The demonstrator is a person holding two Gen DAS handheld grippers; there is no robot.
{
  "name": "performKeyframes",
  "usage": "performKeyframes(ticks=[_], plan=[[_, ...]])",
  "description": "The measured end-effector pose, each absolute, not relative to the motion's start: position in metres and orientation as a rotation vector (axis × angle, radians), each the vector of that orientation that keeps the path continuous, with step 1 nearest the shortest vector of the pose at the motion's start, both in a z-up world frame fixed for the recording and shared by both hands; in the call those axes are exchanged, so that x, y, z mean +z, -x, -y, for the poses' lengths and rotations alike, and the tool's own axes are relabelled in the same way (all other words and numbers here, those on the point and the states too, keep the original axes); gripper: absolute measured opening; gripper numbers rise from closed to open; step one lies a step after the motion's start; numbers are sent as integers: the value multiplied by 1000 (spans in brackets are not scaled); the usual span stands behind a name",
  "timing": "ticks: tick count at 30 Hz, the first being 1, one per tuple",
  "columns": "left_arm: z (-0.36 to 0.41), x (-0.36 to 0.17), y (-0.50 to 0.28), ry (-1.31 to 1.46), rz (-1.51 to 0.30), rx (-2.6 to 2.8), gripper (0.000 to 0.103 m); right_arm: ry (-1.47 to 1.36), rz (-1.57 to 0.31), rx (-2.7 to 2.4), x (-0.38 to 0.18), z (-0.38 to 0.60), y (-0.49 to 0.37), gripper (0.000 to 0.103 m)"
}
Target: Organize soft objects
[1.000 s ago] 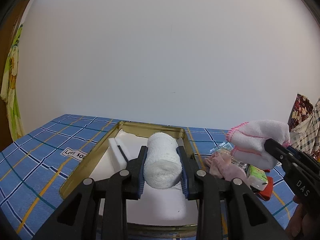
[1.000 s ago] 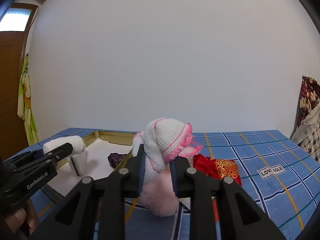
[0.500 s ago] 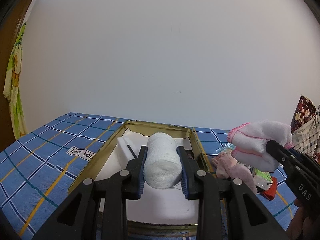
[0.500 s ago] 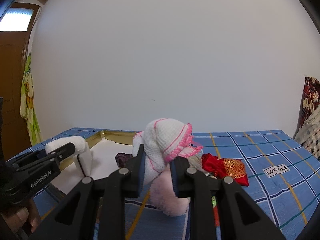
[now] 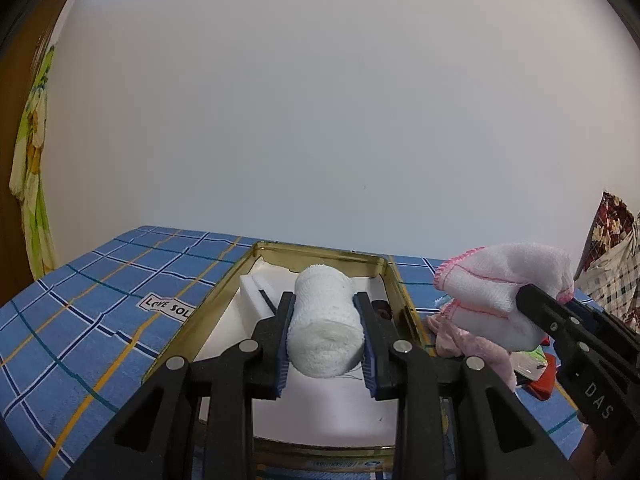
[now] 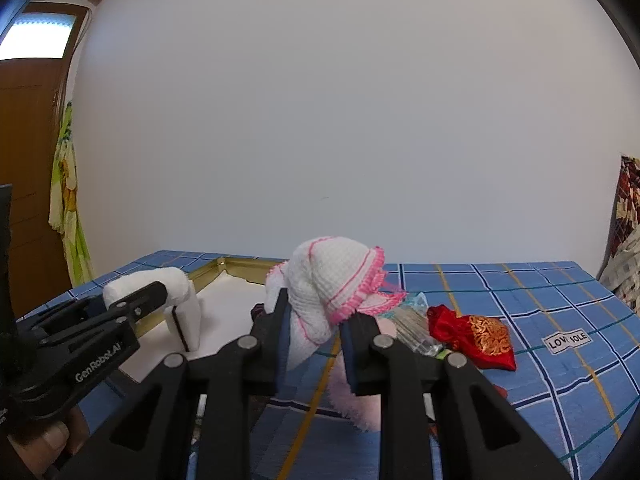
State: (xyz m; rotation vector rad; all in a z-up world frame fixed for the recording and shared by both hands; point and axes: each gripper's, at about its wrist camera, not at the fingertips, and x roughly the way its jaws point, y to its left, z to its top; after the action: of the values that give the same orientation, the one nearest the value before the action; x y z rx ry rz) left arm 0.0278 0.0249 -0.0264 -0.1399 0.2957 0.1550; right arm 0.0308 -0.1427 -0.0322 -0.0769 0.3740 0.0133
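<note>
The left gripper (image 5: 325, 336) points level over the gold tin tray (image 5: 394, 276), its jaws clamped on a rolled white bandage (image 5: 325, 330) held above the tray's white liner. To its right, the right gripper (image 6: 314, 330) is raised above the blue checked cloth (image 6: 540, 312), gripping a folded white pink-edged washcloth (image 6: 332, 280), with a red pouch (image 6: 472, 334) lying beyond

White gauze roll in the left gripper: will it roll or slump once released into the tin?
The white gauze roll is cylindrical and lies on its side, so it may roll. It looks tightly wound, keeping its shape in the left gripper, so probably no slump. The gold tin walls should stop it.
</note>
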Motion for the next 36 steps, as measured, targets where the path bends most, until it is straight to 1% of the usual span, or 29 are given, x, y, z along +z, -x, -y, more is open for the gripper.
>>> performKeyframes(ticks=[16, 21, 28, 36], plan=[[-49, -25, -31, 148, -328, 168, 31, 83, -417, 90, -37, 130, -52, 22], [-59, -23, -34, 148, -354, 159, 31, 73, -438, 113, -31, 130, -66, 22], [-75, -7, -57, 163, -418, 116, 31, 74, -468, 150, -16, 121, -95, 22], [-83, 13, -94, 121, -473, 110, 31, 41, -514, 163, -18, 116, -138, 23]])
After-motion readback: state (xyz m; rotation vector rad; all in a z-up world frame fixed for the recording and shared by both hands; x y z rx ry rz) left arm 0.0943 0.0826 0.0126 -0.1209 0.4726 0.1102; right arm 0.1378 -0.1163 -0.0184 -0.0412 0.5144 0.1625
